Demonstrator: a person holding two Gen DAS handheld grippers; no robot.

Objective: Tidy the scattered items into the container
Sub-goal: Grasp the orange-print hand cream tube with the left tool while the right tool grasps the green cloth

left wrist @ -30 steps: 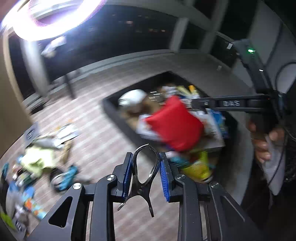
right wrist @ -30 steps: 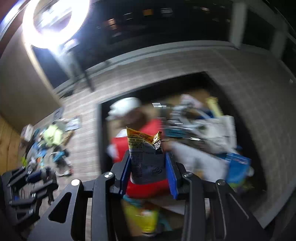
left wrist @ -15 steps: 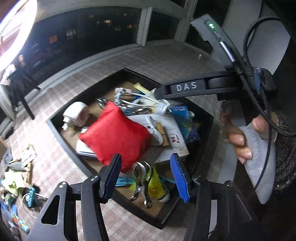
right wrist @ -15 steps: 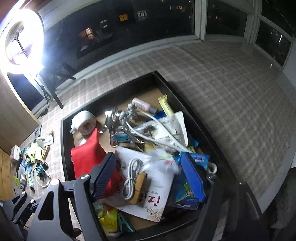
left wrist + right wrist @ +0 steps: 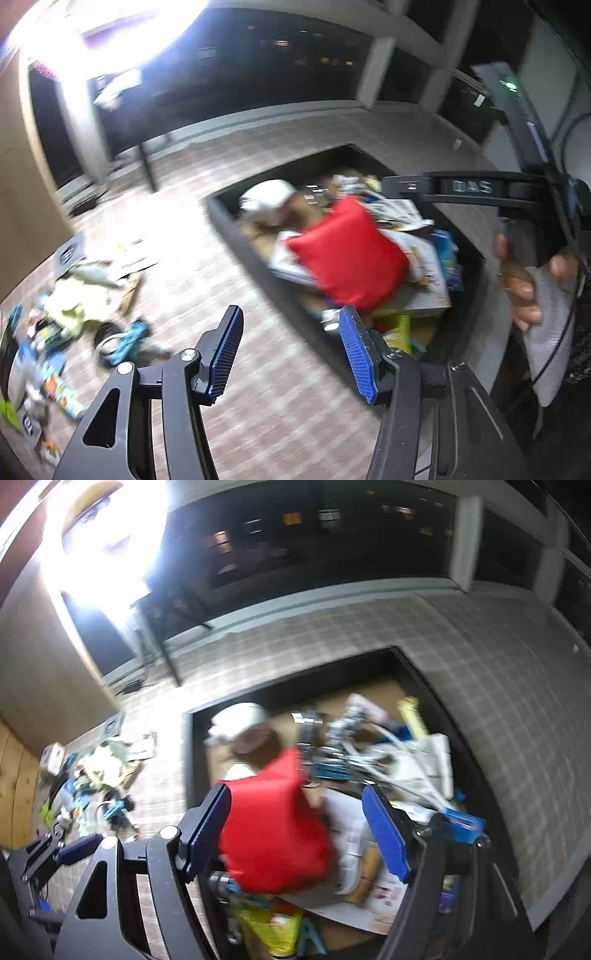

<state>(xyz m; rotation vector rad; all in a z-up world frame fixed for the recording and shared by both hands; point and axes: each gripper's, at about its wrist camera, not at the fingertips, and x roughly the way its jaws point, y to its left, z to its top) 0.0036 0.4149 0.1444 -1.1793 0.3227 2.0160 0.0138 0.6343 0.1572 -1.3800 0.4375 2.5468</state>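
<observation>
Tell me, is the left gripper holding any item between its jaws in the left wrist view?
No, the left gripper is open and only the checked floor shows between its jaws.

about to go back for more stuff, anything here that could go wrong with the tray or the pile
1. The container is heaped; the red pouch sits on top of other things, so further drops may slide off or spill over the rim.
2. The remaining pile is a tangle of small things, so the open left gripper might snag several at once.
3. Both views are motion-blurred, so aiming may be poor.
</observation>
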